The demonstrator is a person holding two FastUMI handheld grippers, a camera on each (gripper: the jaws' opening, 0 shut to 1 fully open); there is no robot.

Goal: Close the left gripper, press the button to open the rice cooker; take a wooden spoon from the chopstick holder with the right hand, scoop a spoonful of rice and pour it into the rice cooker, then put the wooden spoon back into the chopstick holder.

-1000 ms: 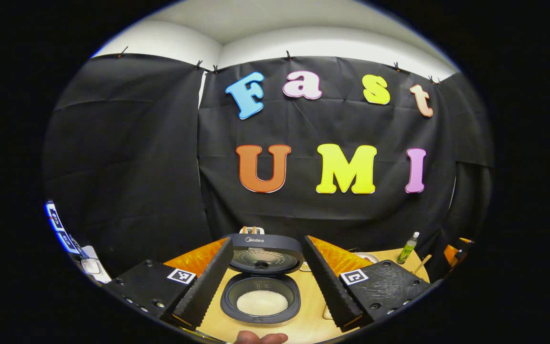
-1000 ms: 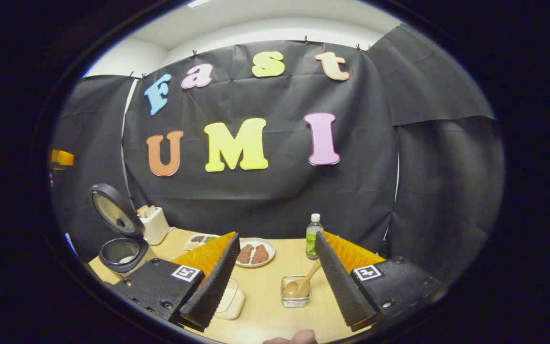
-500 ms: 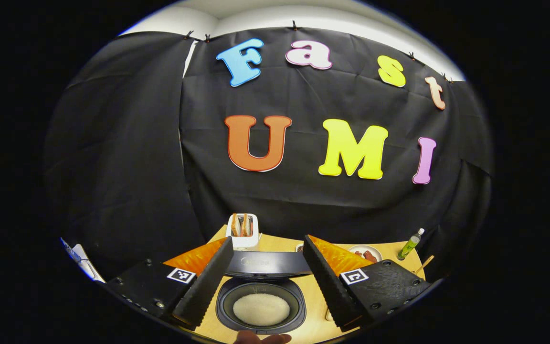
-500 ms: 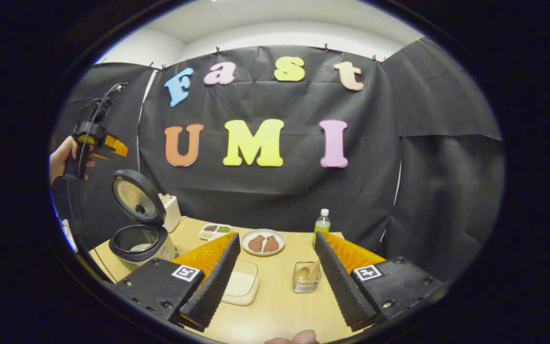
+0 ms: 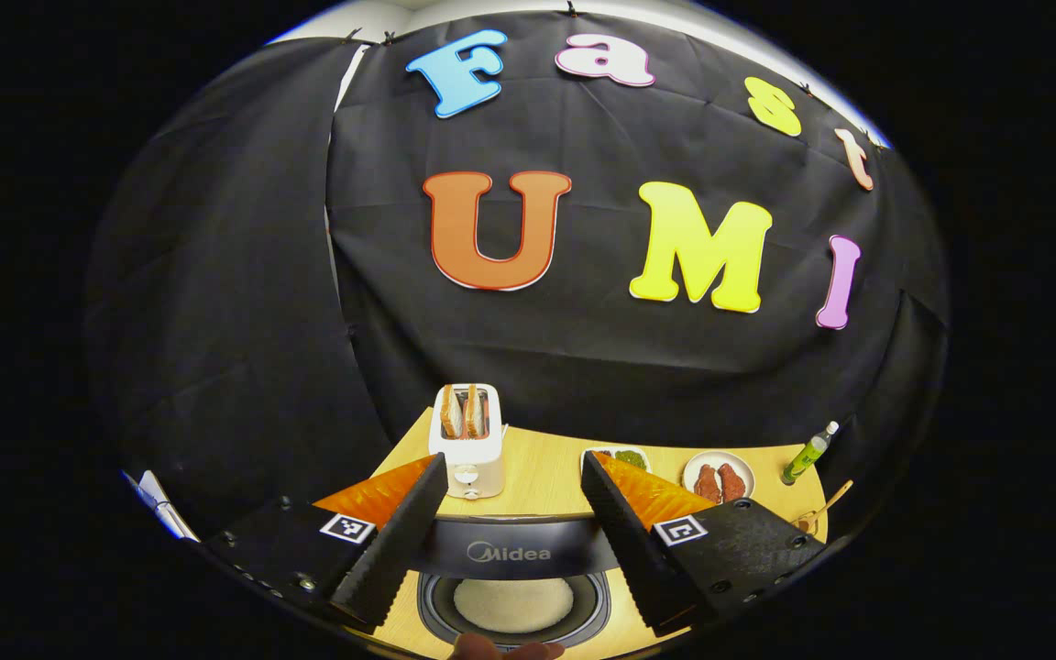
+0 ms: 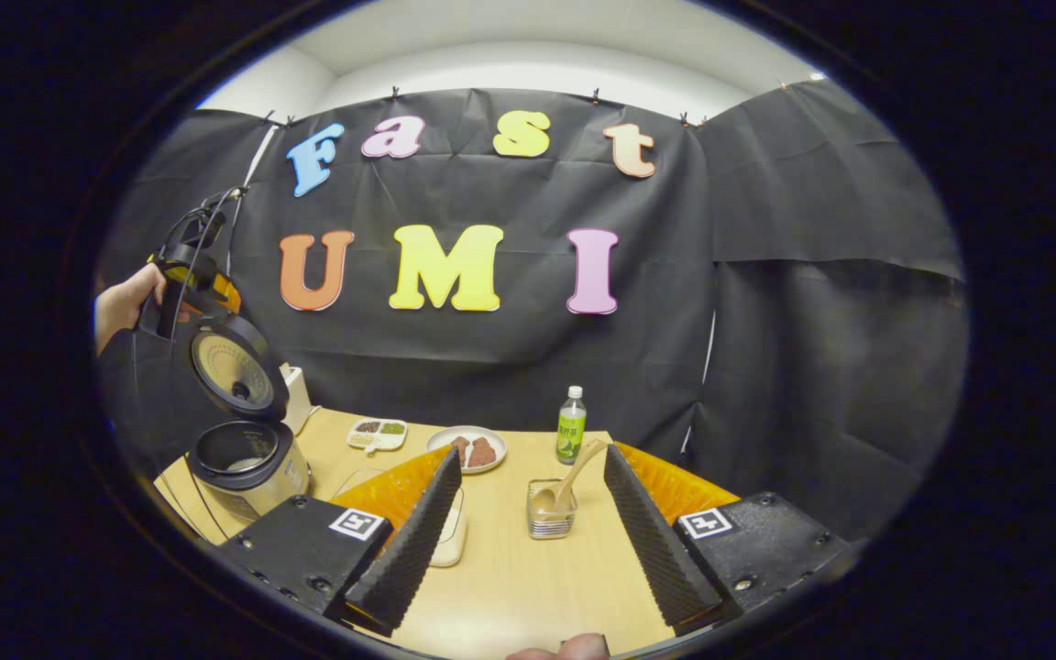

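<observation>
1. The rice cooker (image 6: 239,458) stands open at the lower left of the right gripper view, lid up, so the step in hand is judged to be fetching the wooden spoon (image 6: 569,477).
2. The spoon leans in the clear chopstick holder (image 6: 550,521), lower centre, between the right gripper's (image 6: 528,527) spread, empty jaws. Best to advance straight, close on the upper handle, then lift upward so the holder does not tip.
3. The left gripper (image 5: 514,522), jaws released and empty, hangs over the cooker's rice at the frame's bottom.
4. Compared with a second ago, the left gripper has risen, revealing the toaster (image 5: 467,440); the spoon now leans right of centre.
</observation>
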